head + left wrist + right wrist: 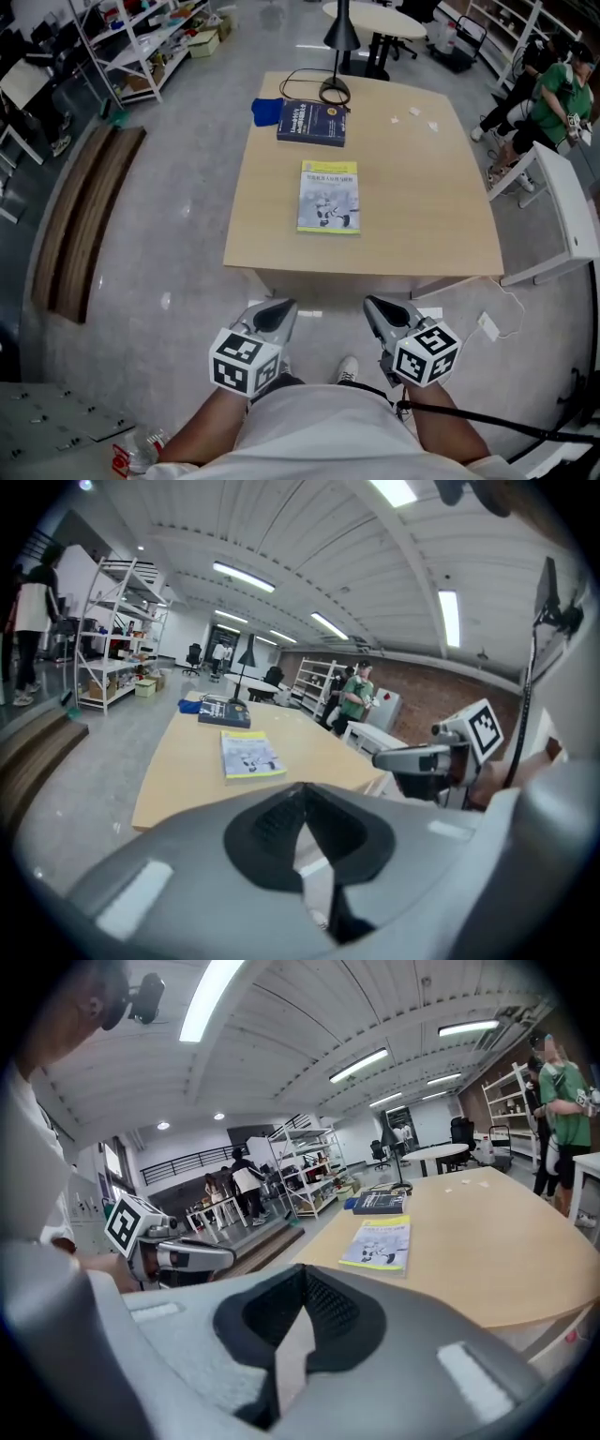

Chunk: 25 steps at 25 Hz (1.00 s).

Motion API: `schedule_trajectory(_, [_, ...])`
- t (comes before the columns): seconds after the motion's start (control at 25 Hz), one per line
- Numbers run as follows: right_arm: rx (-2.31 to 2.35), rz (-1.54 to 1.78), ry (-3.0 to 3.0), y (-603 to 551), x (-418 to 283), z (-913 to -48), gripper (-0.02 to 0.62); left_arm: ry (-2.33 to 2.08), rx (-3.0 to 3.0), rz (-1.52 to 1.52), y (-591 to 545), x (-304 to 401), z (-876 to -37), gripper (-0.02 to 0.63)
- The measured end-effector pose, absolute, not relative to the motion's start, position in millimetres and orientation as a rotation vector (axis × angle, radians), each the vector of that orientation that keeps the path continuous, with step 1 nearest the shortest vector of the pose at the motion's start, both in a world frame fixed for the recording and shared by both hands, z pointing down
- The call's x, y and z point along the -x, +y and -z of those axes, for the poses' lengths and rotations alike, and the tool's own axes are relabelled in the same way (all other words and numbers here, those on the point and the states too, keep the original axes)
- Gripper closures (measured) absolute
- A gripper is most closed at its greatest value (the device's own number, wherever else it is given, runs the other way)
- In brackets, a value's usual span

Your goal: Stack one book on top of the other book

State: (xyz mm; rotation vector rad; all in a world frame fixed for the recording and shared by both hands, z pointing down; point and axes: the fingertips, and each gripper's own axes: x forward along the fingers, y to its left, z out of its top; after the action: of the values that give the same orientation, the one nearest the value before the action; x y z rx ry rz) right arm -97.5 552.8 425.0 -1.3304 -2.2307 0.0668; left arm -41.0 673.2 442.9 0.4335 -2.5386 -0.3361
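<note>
A pale book with a yellow edge [329,197] lies flat in the middle of the wooden table [441,216]. A dark blue book [311,123] lies farther back, near the table's far edge. The pale book [248,755] and the blue book [223,714] both show in the left gripper view, and again as pale book [379,1243] and blue book [379,1203] in the right gripper view. My left gripper [277,313] and right gripper [379,312] hang side by side short of the table's near edge, both shut and empty.
A black desk lamp [337,42] with its cable stands behind the blue book, beside a blue cloth [266,112]. A white desk [567,211] adjoins the table on the right, with a person in green [553,94] beyond. Shelving [141,42] lines the far left; wooden boards [84,216] lie on the floor.
</note>
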Motion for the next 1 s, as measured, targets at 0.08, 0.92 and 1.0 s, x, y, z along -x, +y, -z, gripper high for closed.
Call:
schedule_trajectory(0.08, [1.352,-0.056,-2.219,547.9,96.6,-424.1,0.594,-2.546,-0.416,0.323,666.8,38.1,-441.1,0.601])
schedule_trajectory(0.92, [1.371,-0.035,-2.229,534.7,89.9,-425.8,0.595,-2.539,-0.427,0.217,648.9,38.2,-436.6,0.601])
schedule_trajectory(1.0, [1.369,-0.039,-2.231,533.8,89.7,-426.8,0.595,-2.538,-0.432,0.212,647.5,38.5,-437.1,0.601])
